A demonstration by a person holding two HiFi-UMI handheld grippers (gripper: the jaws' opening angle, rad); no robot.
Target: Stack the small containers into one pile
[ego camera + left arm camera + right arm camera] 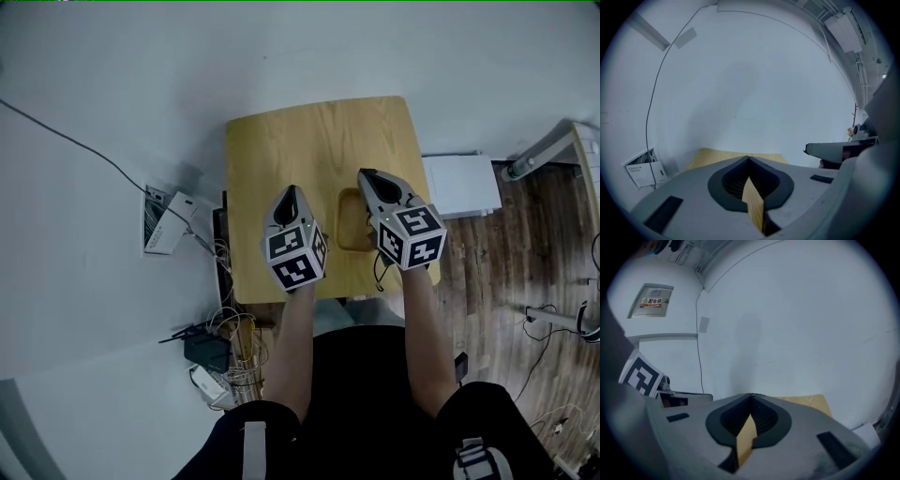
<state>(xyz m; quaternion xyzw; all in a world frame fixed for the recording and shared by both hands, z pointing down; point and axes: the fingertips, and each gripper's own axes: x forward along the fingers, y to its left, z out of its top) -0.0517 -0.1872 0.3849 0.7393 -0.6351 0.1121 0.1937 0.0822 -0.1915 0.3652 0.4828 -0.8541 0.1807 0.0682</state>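
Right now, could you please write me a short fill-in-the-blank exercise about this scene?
1. The jaws of the left gripper and the right gripper are both ____.
2. In the head view, the small rounded wooden container lies on the light wooden table, nearer the ____ gripper.
3. Between their jaws, the two grippers hold ____.

Missing words: shut; right; nothing.

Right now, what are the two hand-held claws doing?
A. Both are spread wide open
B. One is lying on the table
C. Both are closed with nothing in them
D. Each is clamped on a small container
C. In its own view, the left gripper has its jaws meeting at the tips with nothing between them, and so does the right gripper. In the head view, both are held above the table, where a tan container sits.
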